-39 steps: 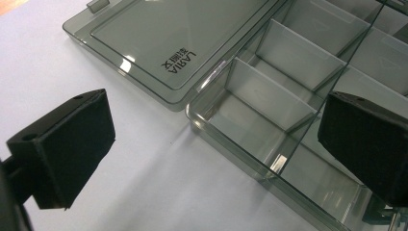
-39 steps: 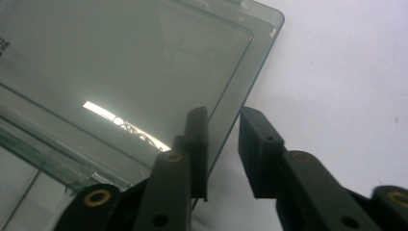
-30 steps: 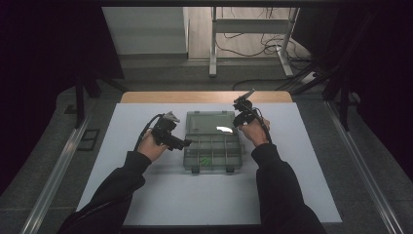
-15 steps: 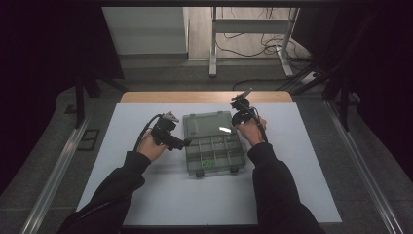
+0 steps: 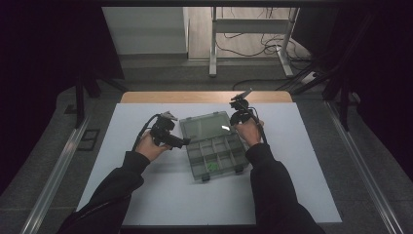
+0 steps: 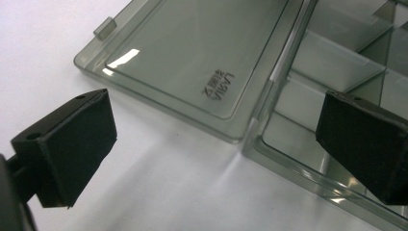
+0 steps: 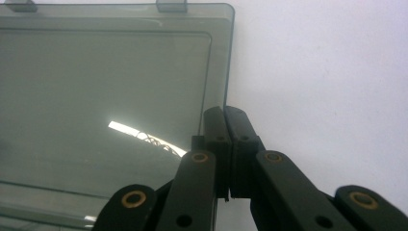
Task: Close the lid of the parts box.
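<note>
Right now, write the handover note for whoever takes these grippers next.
Left gripper: jaws wide open, holding nothing, poised at the hinge corner of the organizer box on its left side.
Right gripper: jaws shut, at the right edge of the lid; whether it pinches the rim cannot be told.
Box sits mid-table, lid swung fully open and lying flat behind the tray. A small green item lies in one compartment.
Done: box opened.
Left: probably filling or sorting the compartments.

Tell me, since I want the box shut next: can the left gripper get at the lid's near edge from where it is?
Probably yes. The left gripper is open, with the lid just ahead on the white table and nothing between.
</note>
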Motion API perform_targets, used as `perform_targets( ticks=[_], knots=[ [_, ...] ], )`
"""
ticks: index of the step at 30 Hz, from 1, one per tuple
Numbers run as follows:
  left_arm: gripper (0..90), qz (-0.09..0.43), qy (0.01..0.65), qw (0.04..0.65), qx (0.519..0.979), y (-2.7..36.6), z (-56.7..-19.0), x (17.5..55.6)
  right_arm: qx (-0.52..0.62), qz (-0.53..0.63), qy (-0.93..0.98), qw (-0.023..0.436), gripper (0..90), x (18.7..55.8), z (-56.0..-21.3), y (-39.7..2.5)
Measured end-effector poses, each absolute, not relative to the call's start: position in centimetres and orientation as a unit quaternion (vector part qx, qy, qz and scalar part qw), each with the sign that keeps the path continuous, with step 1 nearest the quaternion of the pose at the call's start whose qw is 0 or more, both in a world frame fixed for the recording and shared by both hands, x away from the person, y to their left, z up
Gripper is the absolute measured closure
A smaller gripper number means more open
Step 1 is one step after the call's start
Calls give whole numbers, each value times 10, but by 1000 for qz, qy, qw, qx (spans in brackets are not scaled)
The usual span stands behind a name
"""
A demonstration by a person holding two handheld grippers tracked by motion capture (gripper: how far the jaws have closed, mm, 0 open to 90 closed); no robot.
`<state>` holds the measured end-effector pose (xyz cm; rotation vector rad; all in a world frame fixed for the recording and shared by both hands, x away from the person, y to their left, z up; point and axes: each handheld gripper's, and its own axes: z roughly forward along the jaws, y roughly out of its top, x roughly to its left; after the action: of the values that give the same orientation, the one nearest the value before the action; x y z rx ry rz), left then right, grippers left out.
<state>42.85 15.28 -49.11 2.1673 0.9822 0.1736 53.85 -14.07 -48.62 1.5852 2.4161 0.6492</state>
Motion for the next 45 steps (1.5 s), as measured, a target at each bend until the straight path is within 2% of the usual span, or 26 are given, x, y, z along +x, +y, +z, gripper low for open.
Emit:
perform_targets(
  ticks=[3, 6, 9, 14, 17, 25, 45],
  knots=[
    [29, 74, 380, 361, 848, 155, -492, 428, 526, 226, 814, 102, 894, 536, -484, -138],
    [87, 80, 386, 353, 849, 158, -492, 428, 522, 239, 812, 106, 894, 534, -482, -139],
    [215, 86, 386, 350, 849, 163, -494, 428, 521, 253, 808, 107, 894, 531, -481, -142],
    [513, 84, 387, 353, 848, 170, -499, 429, 518, 270, 804, 109, 892, 528, -481, -147],
    [645, 82, 388, 352, 848, 172, -502, 430, 515, 276, 804, 112, 891, 527, -481, -148],
    [886, 71, 382, 335, 859, 166, -513, 432, 515, 281, 802, 114, 890, 526, -481, -149],
    [898, 64, 410, 337, 845, 158, -530, 446, 510, 291, 801, 118, 889, 525, -480, -148]
  ],
)
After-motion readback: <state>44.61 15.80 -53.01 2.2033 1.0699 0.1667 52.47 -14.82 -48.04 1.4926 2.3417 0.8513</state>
